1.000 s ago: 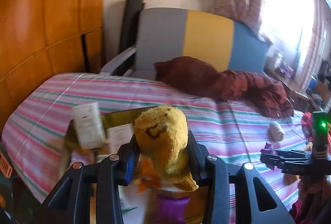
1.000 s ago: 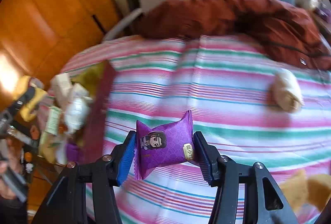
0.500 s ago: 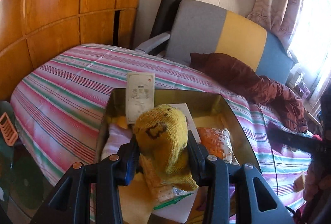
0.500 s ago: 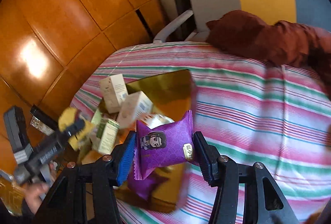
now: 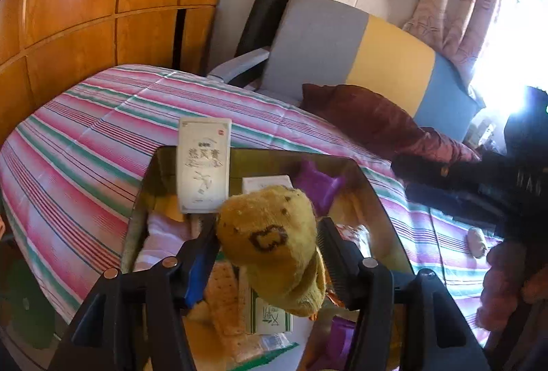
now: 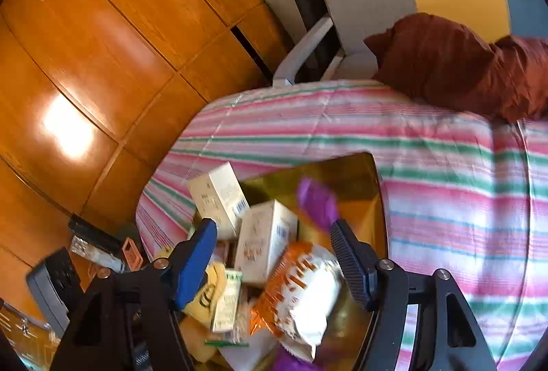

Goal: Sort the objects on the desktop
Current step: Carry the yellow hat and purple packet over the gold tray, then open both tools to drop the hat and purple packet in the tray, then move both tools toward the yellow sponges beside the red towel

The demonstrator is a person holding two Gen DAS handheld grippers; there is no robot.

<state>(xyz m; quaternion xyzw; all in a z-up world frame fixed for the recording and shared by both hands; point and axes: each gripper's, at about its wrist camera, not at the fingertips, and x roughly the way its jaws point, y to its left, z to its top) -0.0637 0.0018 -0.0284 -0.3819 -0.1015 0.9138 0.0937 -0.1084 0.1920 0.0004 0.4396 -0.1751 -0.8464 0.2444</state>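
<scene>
A gold box sits on the striped bed, filled with packets and cartons. My left gripper is over the box with its jaws parted; a yellow knitted sock rests between them, touching the left pad, with a gap on the right. My right gripper is open and empty above the box. A purple snack packet lies blurred in the box just beyond its fingers; it also shows in the left wrist view. The sock shows in the right wrist view.
In the box are white cartons and an orange-white snack bag. A maroon jacket lies at the bed's far edge before a grey-yellow-blue chair. Wooden wardrobe panels stand left. A small beige item lies on the bed.
My right gripper opened and let go of the purple packet, which dropped into the box. My left gripper's jaws widened around the sock and moved further over the box.
</scene>
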